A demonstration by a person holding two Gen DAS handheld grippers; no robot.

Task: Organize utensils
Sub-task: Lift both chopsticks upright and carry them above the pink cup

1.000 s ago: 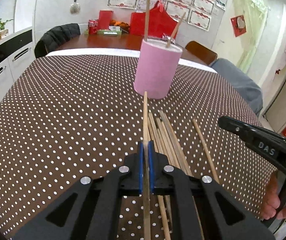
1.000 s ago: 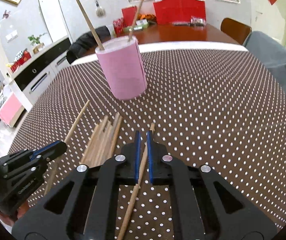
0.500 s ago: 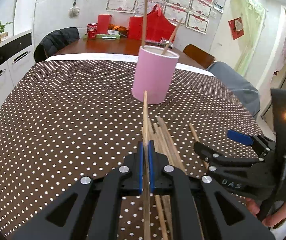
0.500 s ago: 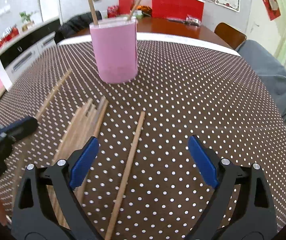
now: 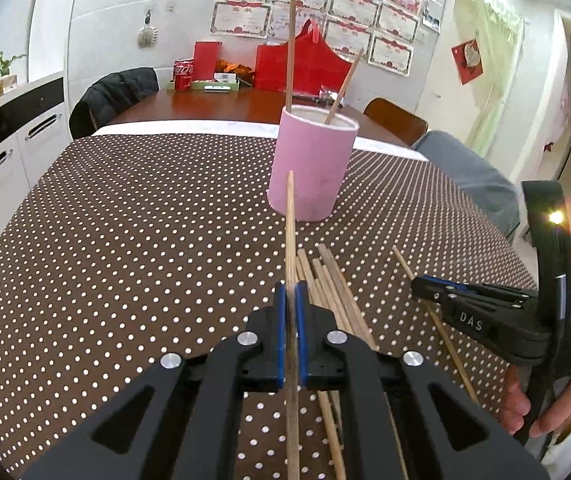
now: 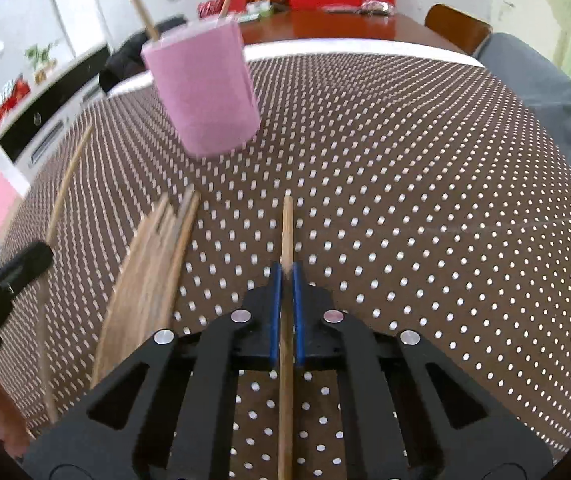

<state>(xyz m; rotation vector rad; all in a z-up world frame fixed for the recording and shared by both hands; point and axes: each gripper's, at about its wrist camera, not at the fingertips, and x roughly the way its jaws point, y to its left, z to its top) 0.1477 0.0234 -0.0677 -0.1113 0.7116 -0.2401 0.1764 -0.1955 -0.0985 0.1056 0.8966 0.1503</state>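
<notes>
A pink cylindrical holder (image 5: 311,168) (image 6: 205,92) stands on the dotted tablecloth with two wooden chopsticks upright in it. My left gripper (image 5: 291,292) is shut on one chopstick (image 5: 290,220) that points toward the holder. My right gripper (image 6: 285,276) is shut on another chopstick (image 6: 286,232), lying along its fingers; in the left wrist view the right gripper (image 5: 425,284) sits at the right on that lone chopstick (image 5: 405,264). A bundle of several loose chopsticks (image 5: 333,284) (image 6: 153,256) lies on the cloth between the two grippers.
The brown white-dotted tablecloth (image 5: 125,240) covers a round table. Behind it stand a wooden table with red boxes (image 5: 301,68), a chair with a dark jacket (image 5: 113,92) and a grey-covered seat (image 5: 469,176). White cabinets (image 5: 1,140) line the left. A hand (image 5: 525,404) grips the right tool.
My right gripper opened wide, sank toward the lone chopstick and shut on it again, further along its length. The left gripper kept its chopstick and stayed in place.
</notes>
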